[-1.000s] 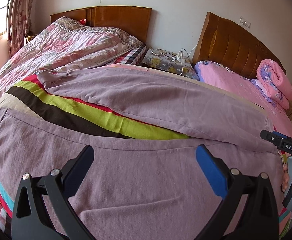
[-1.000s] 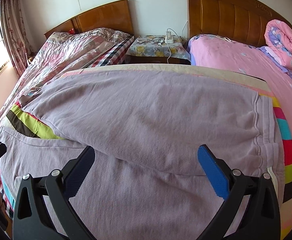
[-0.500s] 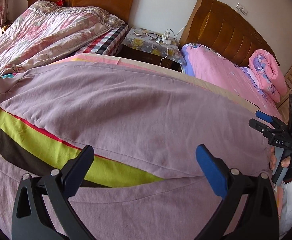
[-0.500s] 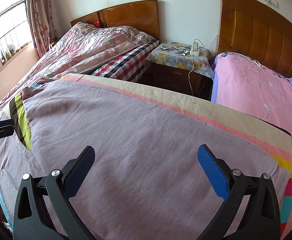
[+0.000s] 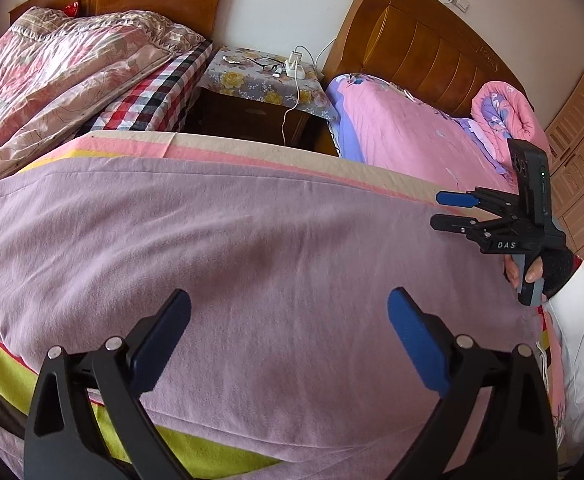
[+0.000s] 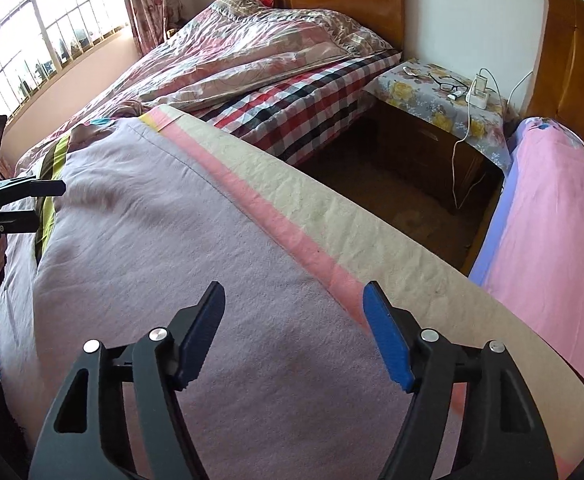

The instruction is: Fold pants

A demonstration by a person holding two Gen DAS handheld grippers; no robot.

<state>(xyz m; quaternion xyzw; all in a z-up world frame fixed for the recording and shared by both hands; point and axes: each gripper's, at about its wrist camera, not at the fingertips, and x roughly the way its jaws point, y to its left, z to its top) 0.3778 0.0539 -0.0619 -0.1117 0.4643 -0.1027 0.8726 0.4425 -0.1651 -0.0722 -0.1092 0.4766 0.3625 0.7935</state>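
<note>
Since both tools hover above cloth: take matching edges.
Pants: the mauve fleece pants [image 5: 252, 248] lie spread over the striped blanket [image 6: 331, 216].
Left gripper [image 5: 290, 332]: released, empty.
Right gripper [image 6: 293, 332]: jaws just narrowing, nothing pinched.
Advice: pinch one layer only, lift evenly.

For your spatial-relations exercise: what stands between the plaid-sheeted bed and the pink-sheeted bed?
A dark wooden nightstand under a floral cloth, with bare floor before it; the right wrist view shows it best.

The pants [image 5: 252, 248] lie flat on the striped sheet [image 6: 355, 216], with open air above them. Beyond the far edge a floor gap [image 6: 403, 196] opens, closed off by the nightstand [image 6: 443, 120] and flanked by two beds.
</note>
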